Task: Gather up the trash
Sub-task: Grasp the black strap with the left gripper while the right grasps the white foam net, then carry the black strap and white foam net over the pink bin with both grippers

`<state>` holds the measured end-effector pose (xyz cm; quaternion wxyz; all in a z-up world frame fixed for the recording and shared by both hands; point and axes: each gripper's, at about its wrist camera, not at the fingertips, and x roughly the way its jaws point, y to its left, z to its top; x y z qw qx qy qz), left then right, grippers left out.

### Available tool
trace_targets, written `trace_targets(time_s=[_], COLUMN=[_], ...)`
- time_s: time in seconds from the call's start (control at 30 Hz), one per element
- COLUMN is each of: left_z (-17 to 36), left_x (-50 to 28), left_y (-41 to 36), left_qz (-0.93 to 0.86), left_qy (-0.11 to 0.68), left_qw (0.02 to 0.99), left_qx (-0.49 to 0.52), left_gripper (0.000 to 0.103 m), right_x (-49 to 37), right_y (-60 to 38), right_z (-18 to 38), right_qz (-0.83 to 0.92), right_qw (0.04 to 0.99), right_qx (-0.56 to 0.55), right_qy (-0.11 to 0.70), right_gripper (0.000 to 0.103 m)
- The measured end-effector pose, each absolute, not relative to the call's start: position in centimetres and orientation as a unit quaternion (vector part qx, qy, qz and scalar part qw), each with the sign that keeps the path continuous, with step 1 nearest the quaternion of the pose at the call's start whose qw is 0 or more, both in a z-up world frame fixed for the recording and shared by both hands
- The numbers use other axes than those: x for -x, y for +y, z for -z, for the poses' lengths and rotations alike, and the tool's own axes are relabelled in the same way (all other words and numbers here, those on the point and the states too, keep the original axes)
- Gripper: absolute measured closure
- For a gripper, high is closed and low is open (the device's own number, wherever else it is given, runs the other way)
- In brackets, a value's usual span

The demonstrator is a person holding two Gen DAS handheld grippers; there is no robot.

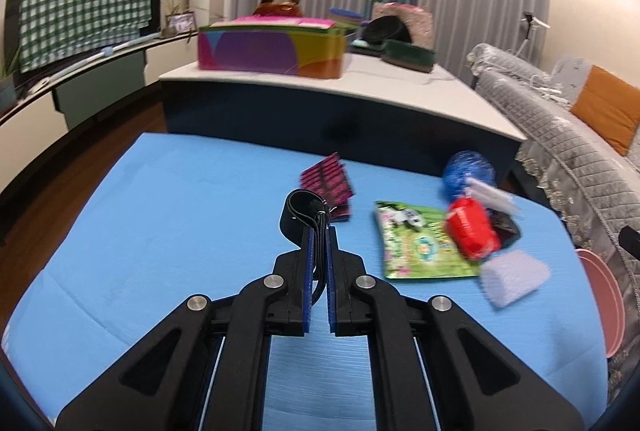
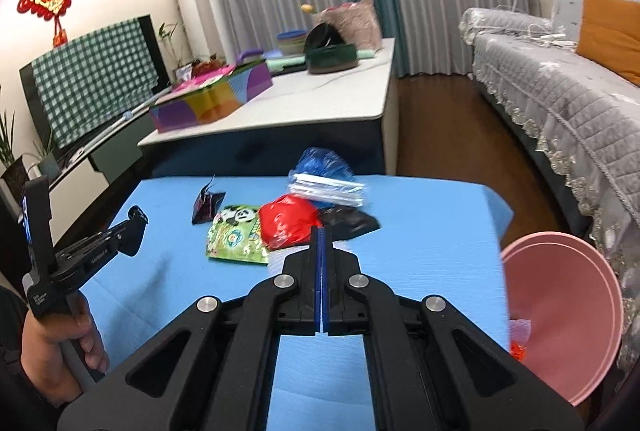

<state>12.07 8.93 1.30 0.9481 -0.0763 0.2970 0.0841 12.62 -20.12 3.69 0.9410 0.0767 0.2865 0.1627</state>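
The left gripper (image 1: 319, 231) has its fingers (image 1: 307, 263) pinched almost together on a black strap (image 1: 298, 209), whose loop curls up and to the left past the tips while its tail hangs down through the narrow gap between the blue pads; the strap is lifted clear of the blue tabletop (image 1: 160, 223). Just beyond those tips lies a dark packet with pink print (image 1: 328, 179). To the right of the left fingers, near but apart, the trash sits in a cluster: a green panda wrapper (image 1: 416, 243) flat on the tabletop, a red plastic bag (image 1: 472, 227) on its right edge, a black bag (image 1: 506, 225) beside that, a clear packet (image 1: 490, 193) above, a blue crumpled bag (image 1: 466, 171) farthest back and a pale foam block (image 1: 514, 277) nearest. The right gripper (image 2: 322, 231) has its fingers (image 2: 318, 271) pressed fully together with nothing between them; its tips sit just in front of the red plastic bag and black bag. Off the tabletop's right edge, to the right of those fingers, stands a pink bin (image 2: 560, 295) with some scraps inside.
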Motion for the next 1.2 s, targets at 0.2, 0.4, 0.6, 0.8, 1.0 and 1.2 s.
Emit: trace_targets(time_s=[0.2,0.4,0.6,0.8,1.0,1.2], left_z=[-2.1,-2.4,-2.3,-1.6,-0.8,-0.3], left_x=[-11.3,-10.6,-10.0,-10.1,-10.8,-11.7], left_y=[7.0,5.0,4.5,4.0,3.9,3.4], left_qz=[-0.056,-0.029,-0.021,-0.010,-0.005,0.006], left_qy=[0.289,0.284,0.290,0.294,0.302,0.303], left_qw=[0.953,0.957,0.955,0.955,0.952,0.952], left_qx=[0.068,0.051,0.054,0.041,0.039,0.031], left_gripper=[0.097,0.098,0.098,0.098,0.098,0.098], right_x=[-11.4,-10.6,-11.6,-13.9,-17.1,-20.0], right_y=[-22.3,-23.5,-23.3,-21.7,-20.5,-19.4], right_z=[-4.6,-4.5,-3.3,-0.7,1.5,4.0], right_qz=[-0.145,-0.137,-0.152,-0.155,-0.157,-0.166], right_qw=[0.947,0.948,0.930,0.917,0.905,0.888], right_qx=[-0.094,-0.094,-0.122,-0.133,-0.138,-0.148], right_qy=[0.271,0.273,0.311,0.343,0.371,0.402], right_gripper=[0.103,0.103,0.098,0.071,0.064,0.061])
